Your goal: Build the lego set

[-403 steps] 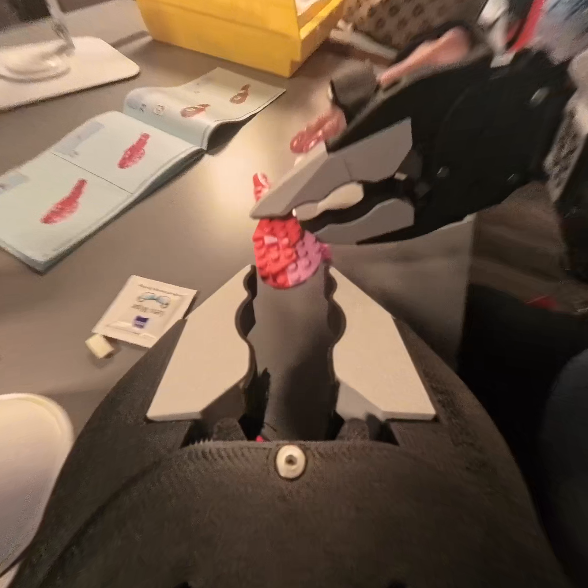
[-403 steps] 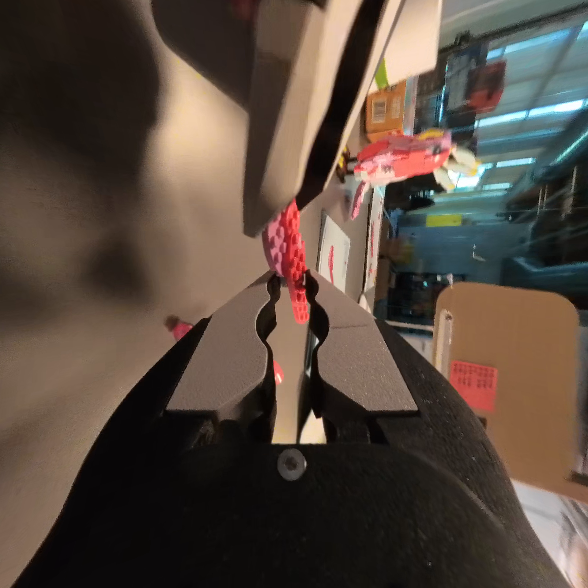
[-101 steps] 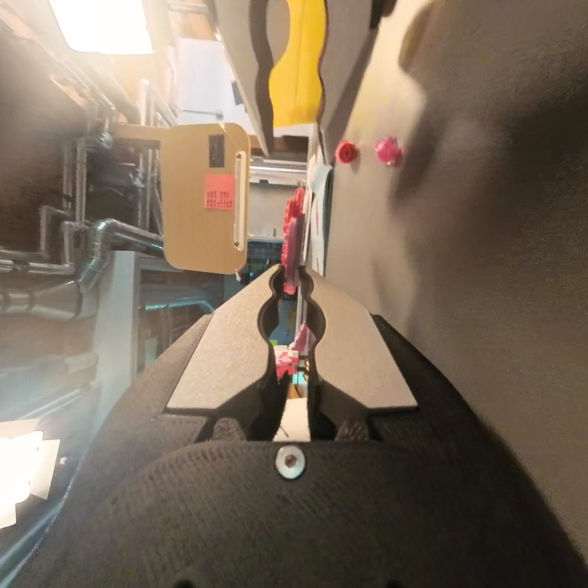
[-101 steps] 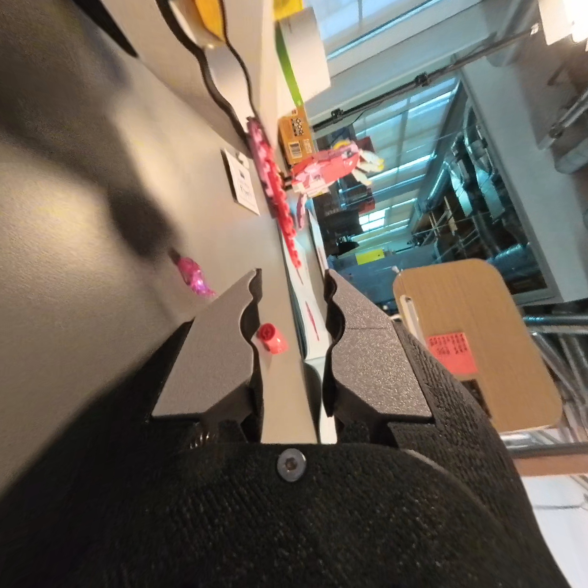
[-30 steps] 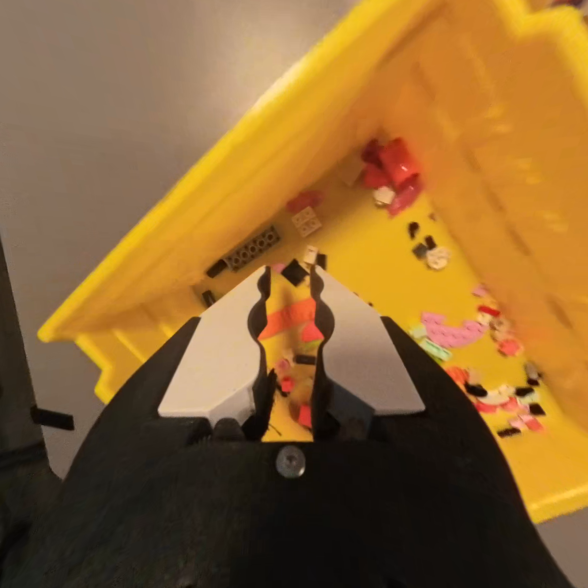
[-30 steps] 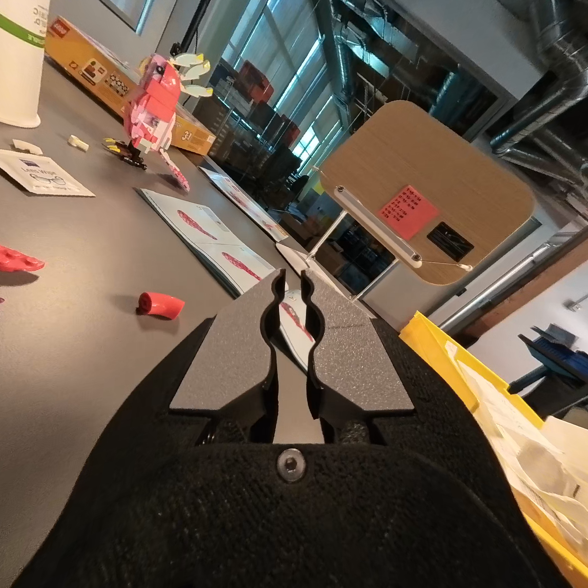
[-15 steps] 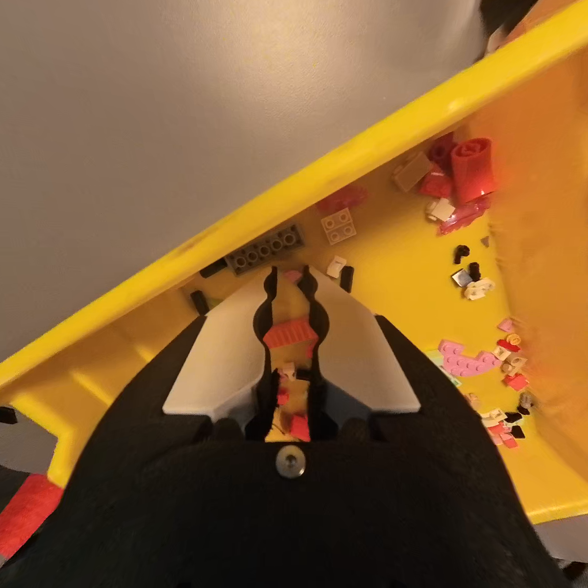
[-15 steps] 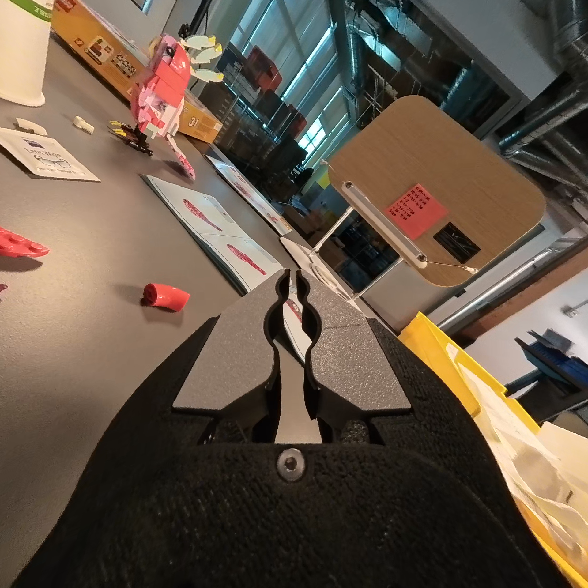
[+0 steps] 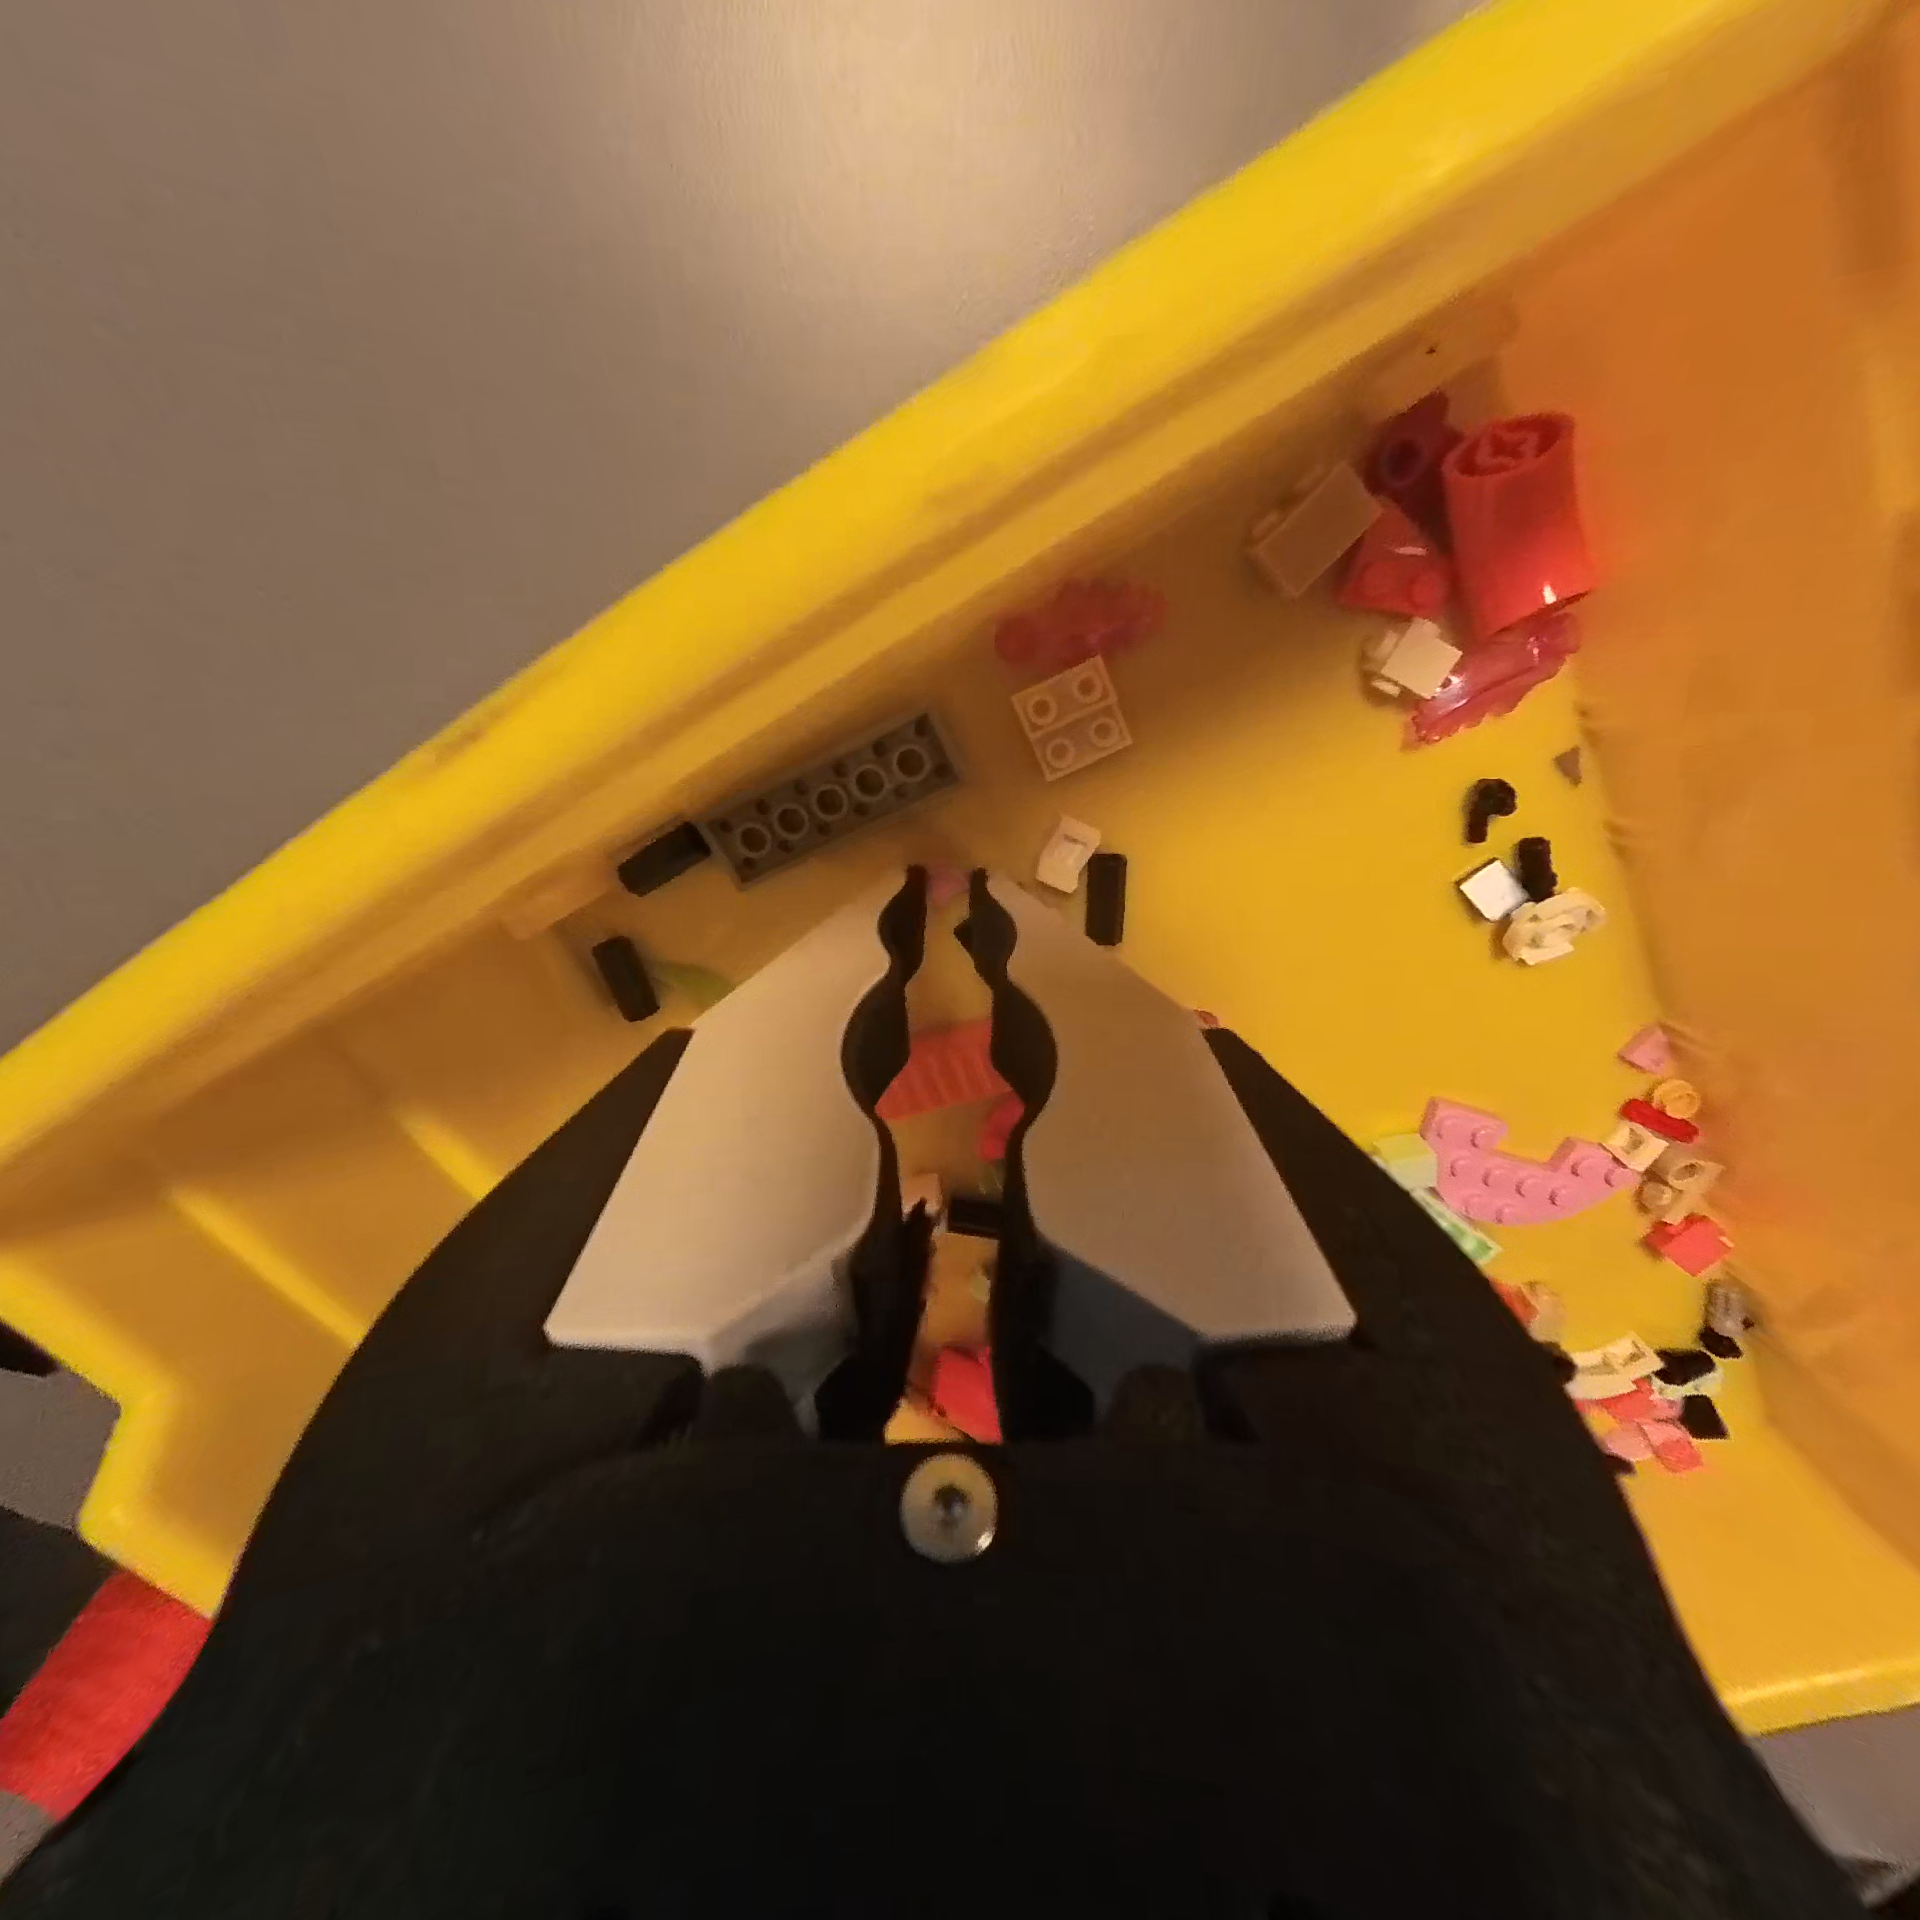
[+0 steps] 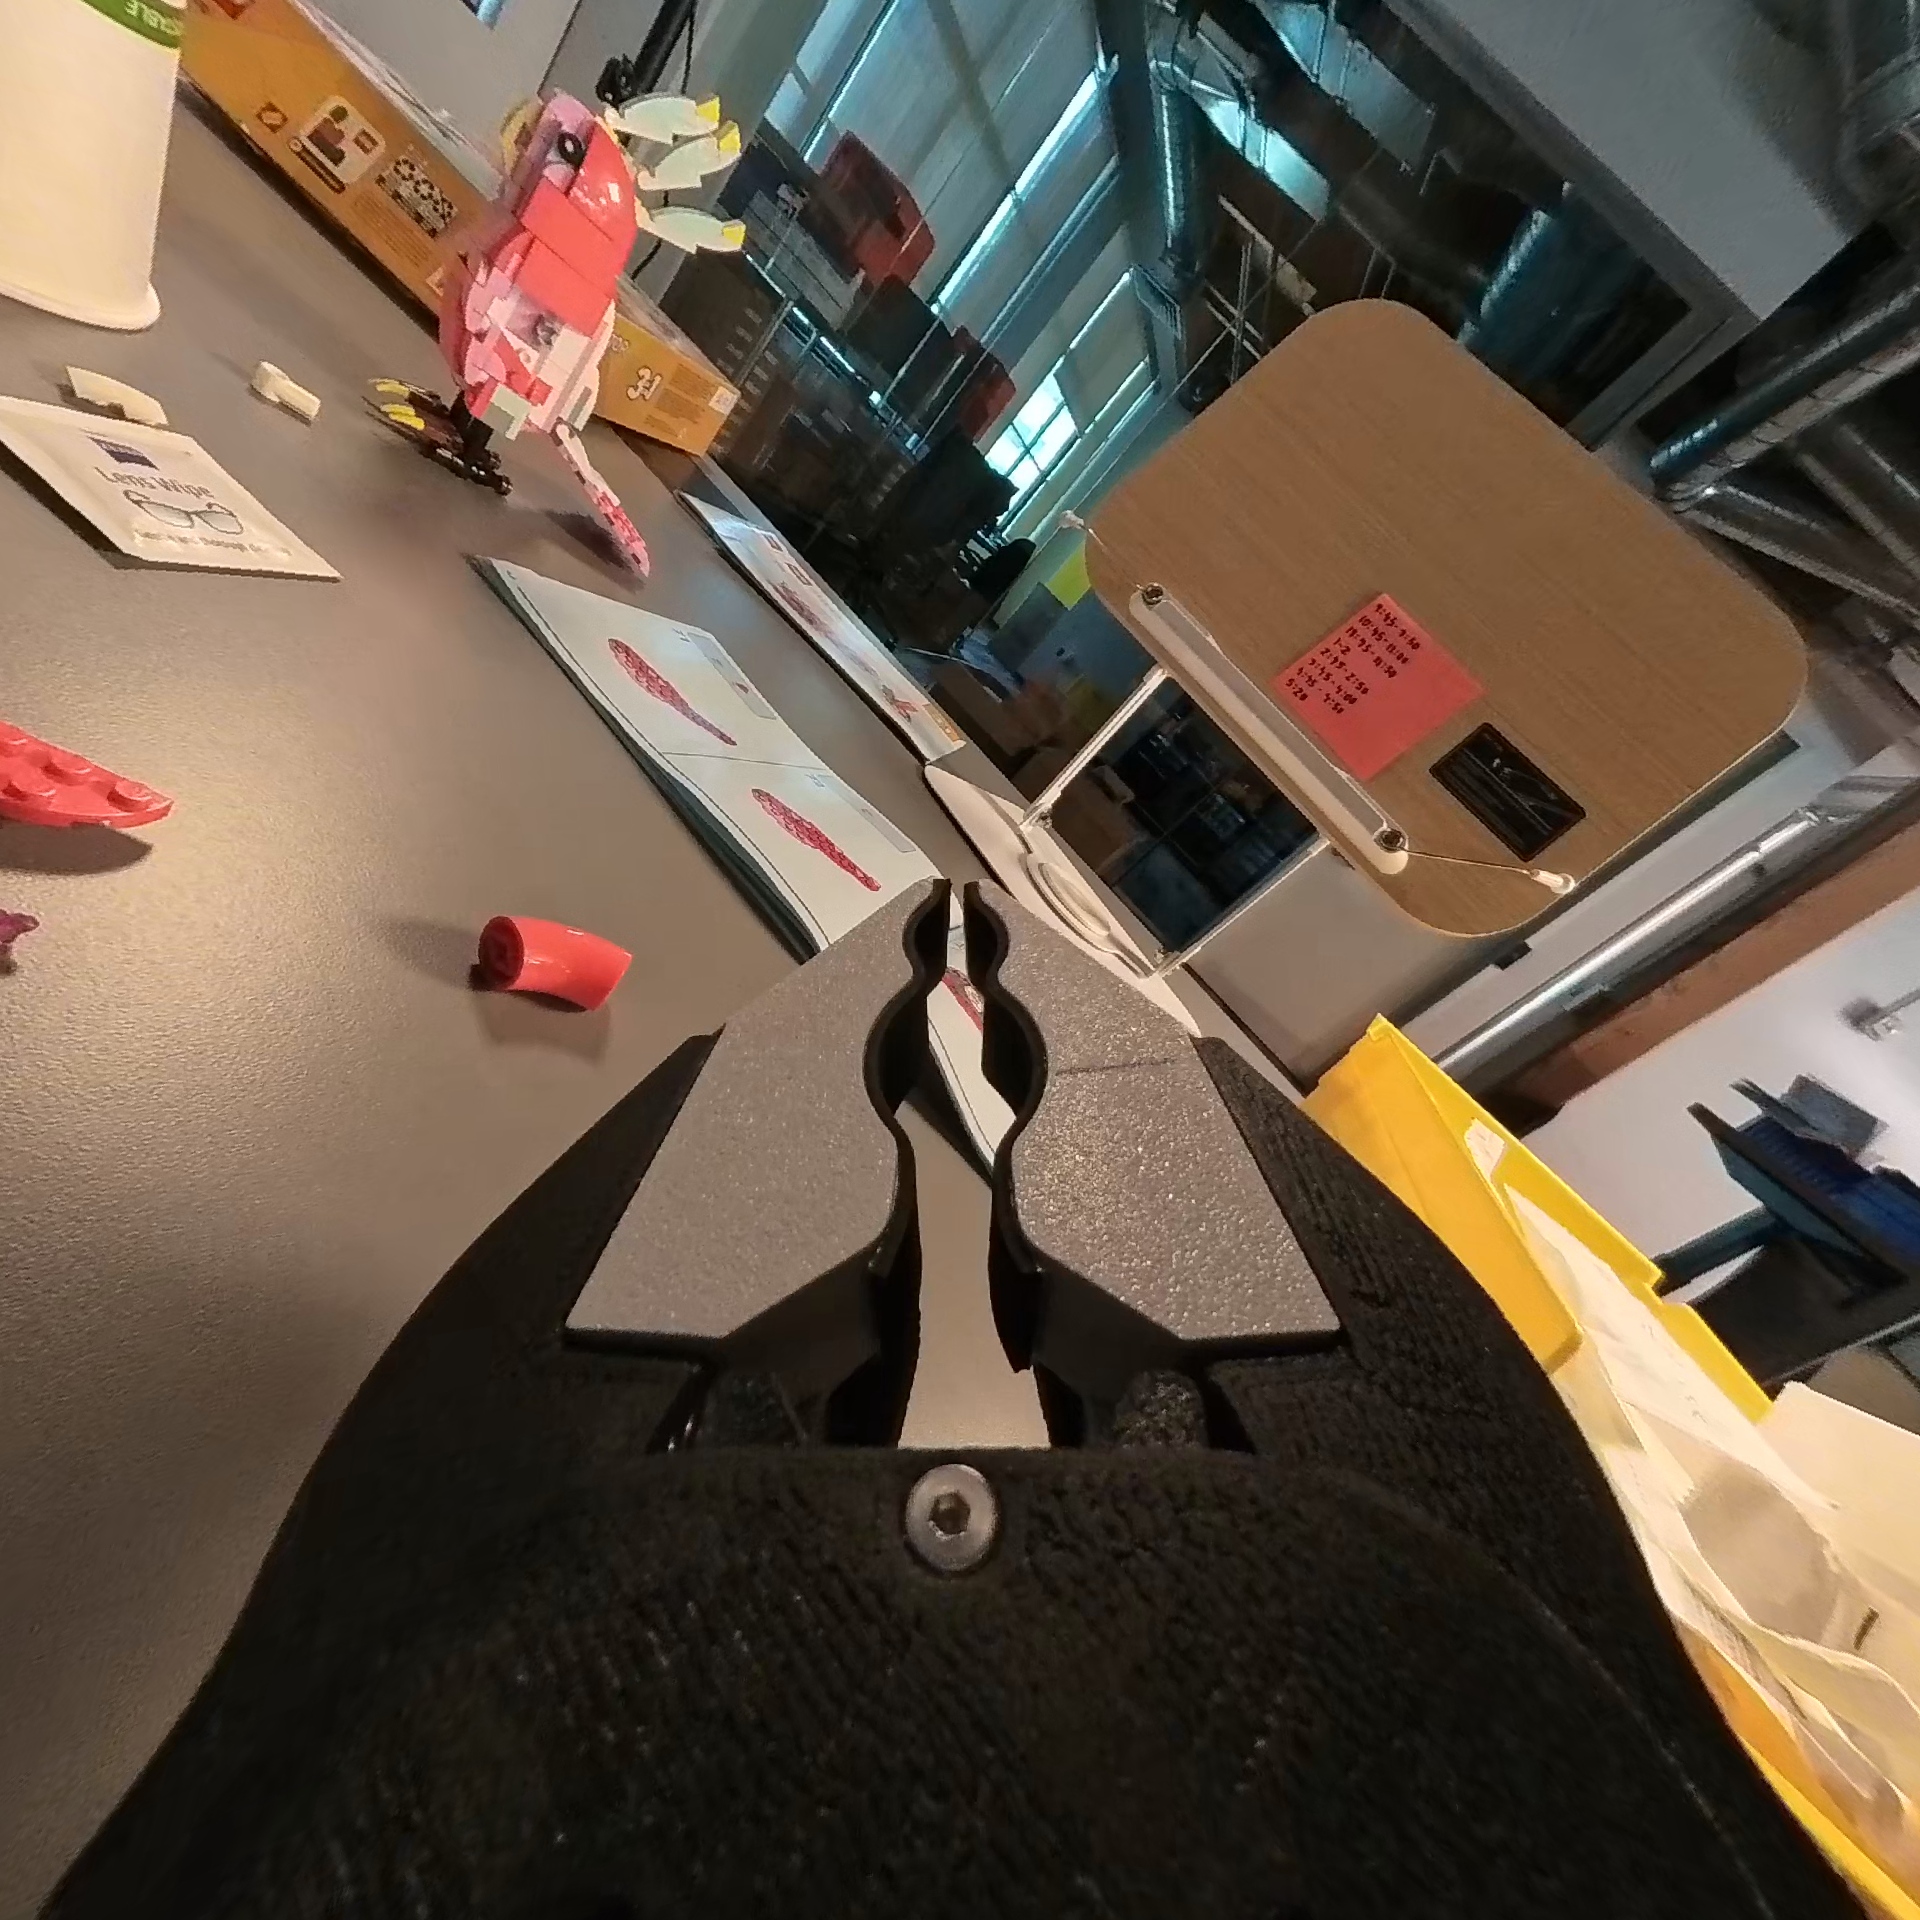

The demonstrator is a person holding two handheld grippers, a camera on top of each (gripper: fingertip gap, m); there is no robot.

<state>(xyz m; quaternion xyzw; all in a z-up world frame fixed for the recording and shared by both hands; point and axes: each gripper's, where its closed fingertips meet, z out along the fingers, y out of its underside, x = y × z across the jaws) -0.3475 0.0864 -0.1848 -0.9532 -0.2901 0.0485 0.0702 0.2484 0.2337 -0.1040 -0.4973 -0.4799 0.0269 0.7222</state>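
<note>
Left gripper [image 9: 943, 883] reaches into the yellow bin [image 9: 644, 665], tips pinching 1 small pink piece [image 9: 943, 885]: light, rigid, slippery; grip its flat sides. Right gripper [image 10: 956, 889] is pressed together, bare.

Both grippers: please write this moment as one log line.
left gripper: in yellow bin, tips closed on small pink piece | right gripper: shut, empty, above table
</note>
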